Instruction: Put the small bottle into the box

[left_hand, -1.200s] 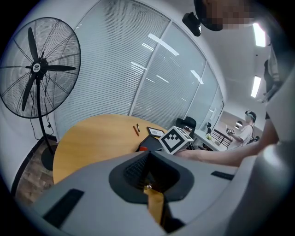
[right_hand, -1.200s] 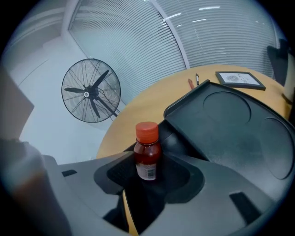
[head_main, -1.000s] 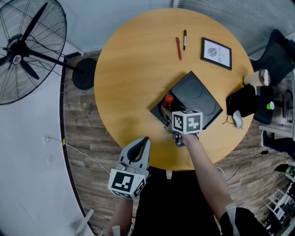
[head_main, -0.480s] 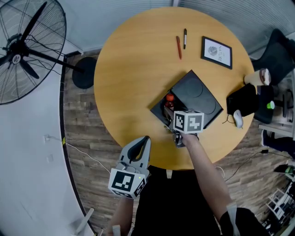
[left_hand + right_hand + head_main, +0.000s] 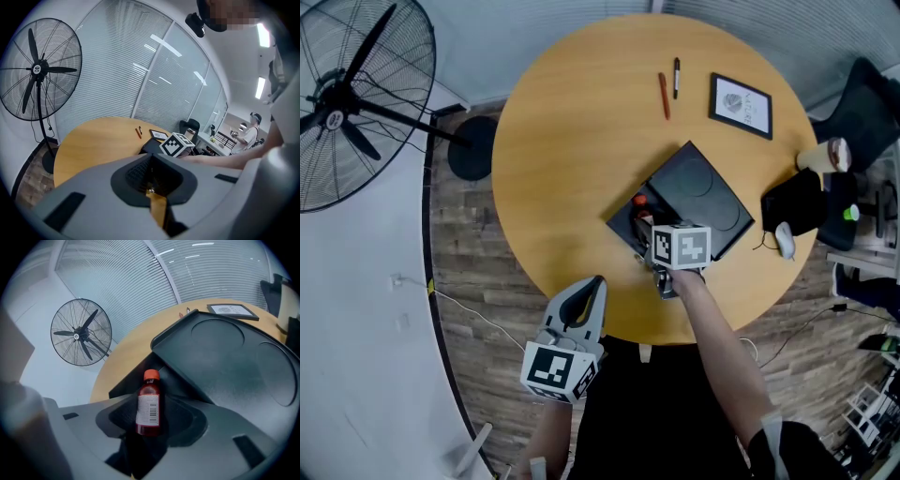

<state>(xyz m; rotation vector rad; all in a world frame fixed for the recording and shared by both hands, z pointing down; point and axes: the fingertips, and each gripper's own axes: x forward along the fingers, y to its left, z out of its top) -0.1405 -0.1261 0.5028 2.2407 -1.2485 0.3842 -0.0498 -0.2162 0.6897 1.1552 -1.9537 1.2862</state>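
Nearest the person, the left claw (image 5: 592, 286) hangs off the edge of the round surface (image 5: 572, 141), clenched on nothing and taking no part; just beyond it the right claw (image 5: 149, 427) points steeply down and grasps the small bottle (image 5: 149, 401) by its lower body; its jaws have just been closing a touch on it, label facing the camera, orange cap up; the bottle stands upright in the dark open corner of the black box (image 5: 712, 202), beside the flat panel with two round recesses that covers the rest; from above only the cap shows inside that opening; whether the base rests on the box floor cannot be told; so the carry looks done and the placing nearly so; what seems left is to settle it, let go and draw the claw clear; further off lie two pens (image 5: 669, 89) and a framed card (image 5: 740, 109), untouched.
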